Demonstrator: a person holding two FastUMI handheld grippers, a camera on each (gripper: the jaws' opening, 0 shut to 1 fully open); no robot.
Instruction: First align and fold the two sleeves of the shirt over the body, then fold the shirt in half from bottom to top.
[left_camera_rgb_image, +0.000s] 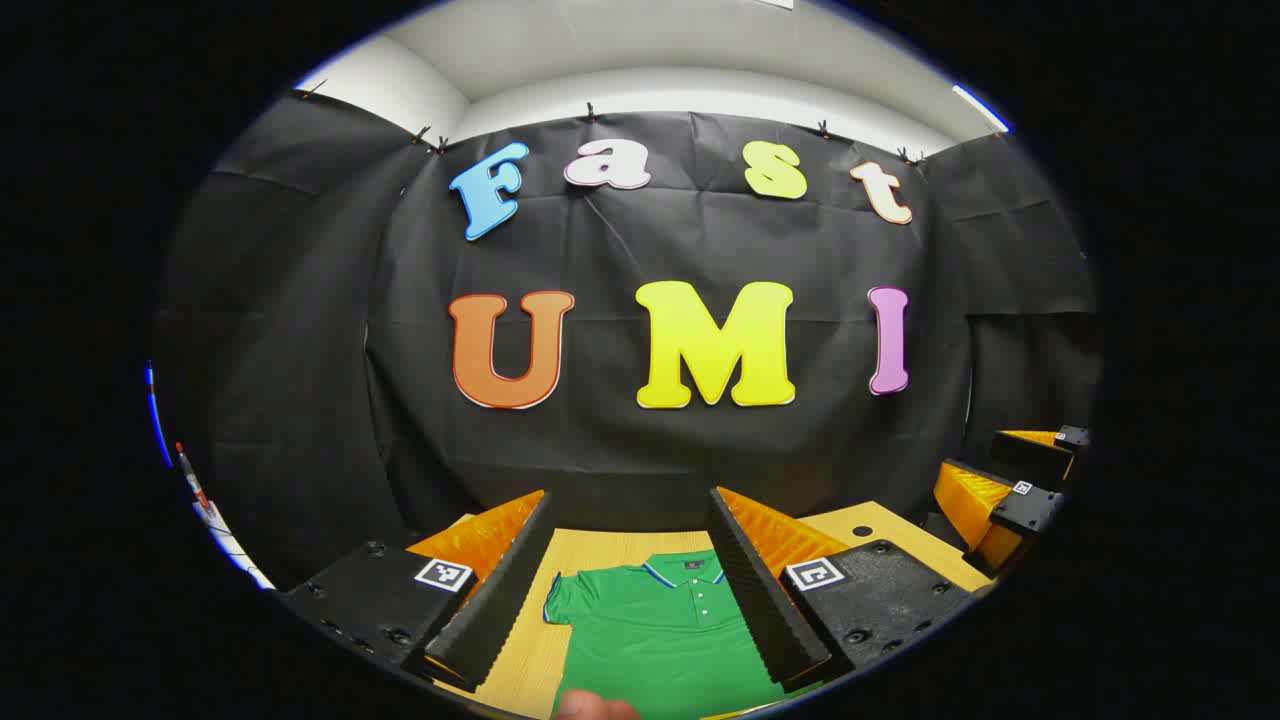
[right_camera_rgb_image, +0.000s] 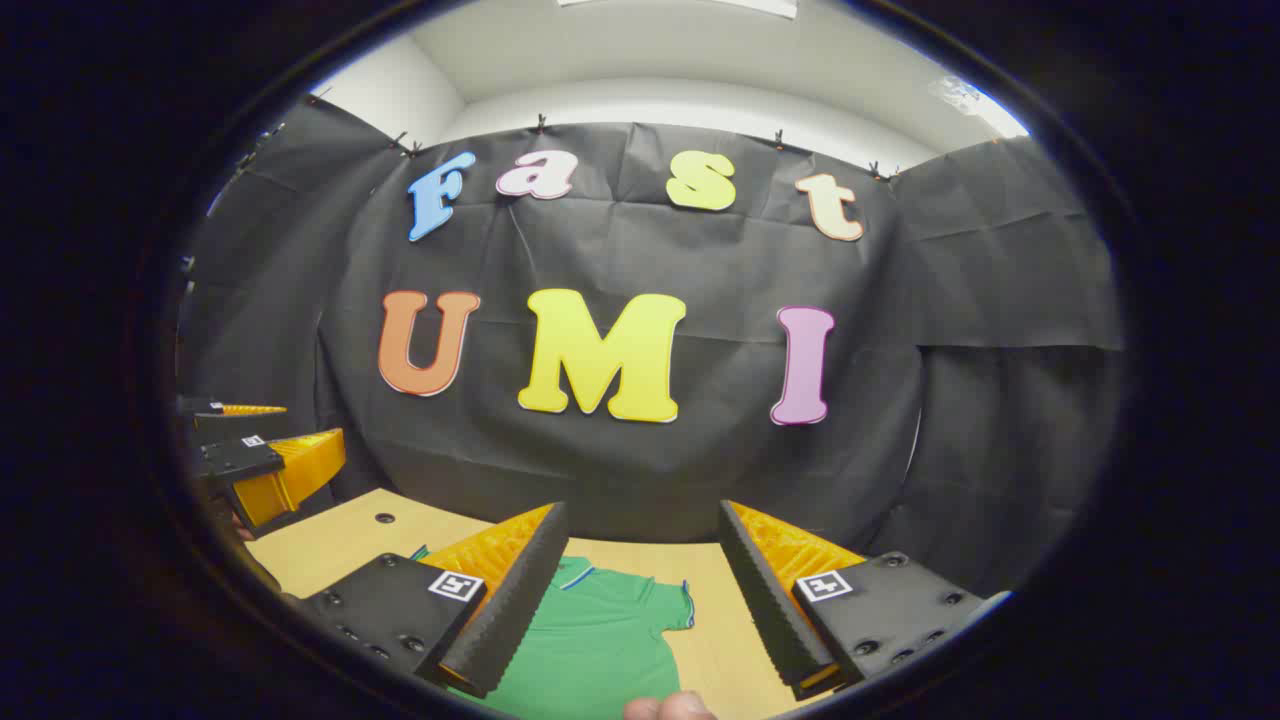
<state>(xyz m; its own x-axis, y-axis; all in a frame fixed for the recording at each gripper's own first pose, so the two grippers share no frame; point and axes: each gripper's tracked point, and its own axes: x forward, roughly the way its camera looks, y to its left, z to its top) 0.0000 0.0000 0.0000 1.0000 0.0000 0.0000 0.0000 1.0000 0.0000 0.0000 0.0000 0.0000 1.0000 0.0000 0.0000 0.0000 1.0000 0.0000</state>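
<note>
Sleeve folding has not begun: the green short-sleeved polo shirt (left_camera_rgb_image: 660, 630) lies flat on the pale wooden tabletop (left_camera_rgb_image: 880, 530), collar toward the wall, both sleeves out to the sides. The left tongs (left_camera_rgb_image: 630, 590) and right tongs (right_camera_rgb_image: 640, 600) hang above it, each spread wide and empty. Next, each likely must descend onto its own sleeve's edge and pinch.
</note>
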